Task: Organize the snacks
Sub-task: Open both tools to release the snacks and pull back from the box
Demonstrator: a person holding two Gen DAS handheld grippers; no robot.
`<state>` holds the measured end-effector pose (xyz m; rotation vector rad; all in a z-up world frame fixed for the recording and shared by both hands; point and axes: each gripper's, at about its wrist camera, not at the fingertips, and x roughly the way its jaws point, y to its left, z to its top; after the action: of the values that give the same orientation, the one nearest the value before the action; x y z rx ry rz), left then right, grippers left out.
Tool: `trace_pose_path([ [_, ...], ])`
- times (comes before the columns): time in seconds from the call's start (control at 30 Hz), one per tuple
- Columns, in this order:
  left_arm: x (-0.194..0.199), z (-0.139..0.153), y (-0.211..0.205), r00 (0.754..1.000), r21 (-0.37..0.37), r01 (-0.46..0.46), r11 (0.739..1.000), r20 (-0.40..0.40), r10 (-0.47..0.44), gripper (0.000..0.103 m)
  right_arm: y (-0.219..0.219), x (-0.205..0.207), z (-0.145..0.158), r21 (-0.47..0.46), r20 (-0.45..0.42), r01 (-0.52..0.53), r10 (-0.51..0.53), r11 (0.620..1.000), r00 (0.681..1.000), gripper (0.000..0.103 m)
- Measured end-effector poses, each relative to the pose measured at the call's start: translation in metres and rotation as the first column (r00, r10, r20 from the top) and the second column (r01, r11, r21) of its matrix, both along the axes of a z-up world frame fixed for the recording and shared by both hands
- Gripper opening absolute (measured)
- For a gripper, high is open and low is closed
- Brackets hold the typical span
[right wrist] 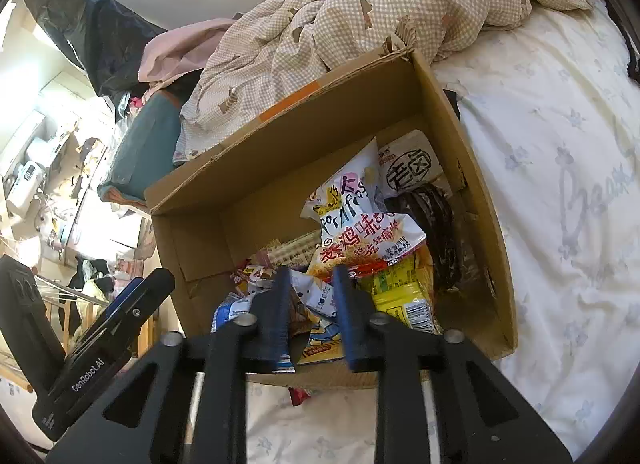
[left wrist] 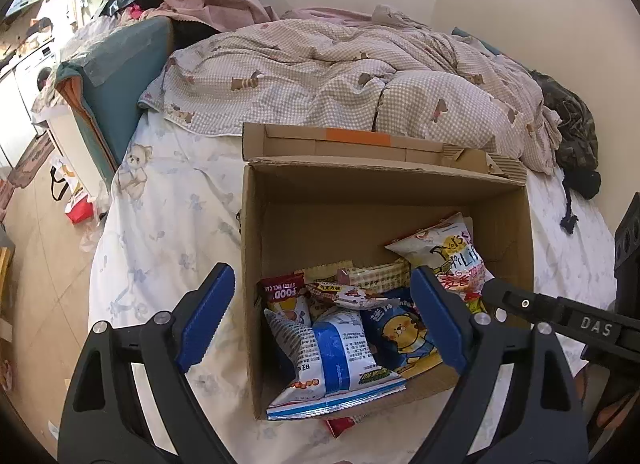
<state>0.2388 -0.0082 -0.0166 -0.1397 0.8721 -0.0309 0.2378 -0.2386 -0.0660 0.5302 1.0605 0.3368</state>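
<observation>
An open cardboard box (left wrist: 256, 264) sits on the bed and holds several snack packets. In the left wrist view I see a blue-and-white packet (left wrist: 336, 360), a blue packet with a yellow cartoon cat (left wrist: 404, 332) and a white chip bag (left wrist: 448, 252). My left gripper (left wrist: 324, 316) is open and empty, over the box's near left corner. In the right wrist view the box (right wrist: 492, 224) shows the white and red chip bag (right wrist: 360, 220), a yellow packet (right wrist: 400, 292) and a dark packet (right wrist: 436, 224). My right gripper (right wrist: 310, 304) hangs over the near rim, jaws partly open, nothing between them.
A checked duvet (left wrist: 320, 72) lies bunched behind the box. A teal cushion (left wrist: 120, 76) stands at the bed's left edge. A red wrapper (left wrist: 340, 426) pokes out under the box's near side. White printed sheet (right wrist: 560, 184) lies right of the box. Floor clutter sits far left.
</observation>
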Motion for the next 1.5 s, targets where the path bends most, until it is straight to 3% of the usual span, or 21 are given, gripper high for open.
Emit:
trace_pose_path([
  [0.03, 0.0, 0.0, 0.001, 1.0, -0.002, -0.004, 1.0, -0.001, 0.004, 0.087, -0.001, -0.001, 0.001, -0.001, 0.004, 0.006, -0.006, 1.0, 1.0, 0.06],
  [0.07, -0.002, 0.0, 0.002, 1.0, -0.005, -0.007, 1.0, -0.001, 0.007, 0.087, -0.002, -0.002, 0.003, 0.002, 0.014, 0.014, -0.014, 1.0, 1.0, 0.073],
  [0.1, -0.002, 0.0, 0.003, 1.0, -0.012, -0.008, 1.0, 0.0, 0.008, 0.087, -0.003, -0.004, 0.006, 0.003, 0.033, 0.029, -0.029, 1.0, 0.999, 0.074],
  [0.33, -0.017, 0.013, 0.013, 0.998, -0.05, -0.01, 0.999, 0.055, 0.013, 0.087, -0.006, -0.01, 0.019, -0.006, 0.074, 0.045, -0.045, 0.999, 0.996, 0.076],
  [0.57, -0.033, 0.027, 0.011, 0.994, -0.03, 0.009, 1.0, 0.106, -0.005, 0.088, -0.009, -0.033, 0.025, 0.001, 0.057, 0.041, -0.041, 0.999, 0.998, 0.076],
  [0.63, -0.038, 0.032, 0.01, 0.994, -0.035, 0.015, 0.999, 0.113, -0.011, 0.09, -0.012, -0.041, 0.031, 0.014, 0.063, 0.052, -0.052, 0.999, 0.997, 0.076],
  [0.7, -0.045, 0.035, 0.01, 0.992, -0.031, 0.019, 0.999, 0.123, -0.015, 0.102, -0.014, -0.049, 0.036, 0.034, 0.068, 0.055, -0.058, 0.998, 0.996, 0.077],
  [0.9, -0.07, 0.041, 0.015, 0.991, -0.029, 0.011, 1.0, 0.13, -0.007, 0.102, -0.022, -0.073, 0.036, 0.043, 0.053, 0.074, -0.076, 0.996, 0.996, 0.08],
  [1.13, -0.097, 0.034, 0.018, 0.997, -0.021, -0.002, 1.0, 0.081, 0.004, 0.102, -0.032, -0.096, 0.024, 0.053, -0.001, 0.123, -0.123, 0.991, 0.992, 0.08],
  [1.5, -0.127, 0.017, 0.02, 1.0, -0.053, -0.009, 0.999, -0.018, 0.008, 0.102, -0.025, -0.128, 0.007, 0.017, -0.055, 0.113, -0.112, 0.993, 0.992, 0.08],
])
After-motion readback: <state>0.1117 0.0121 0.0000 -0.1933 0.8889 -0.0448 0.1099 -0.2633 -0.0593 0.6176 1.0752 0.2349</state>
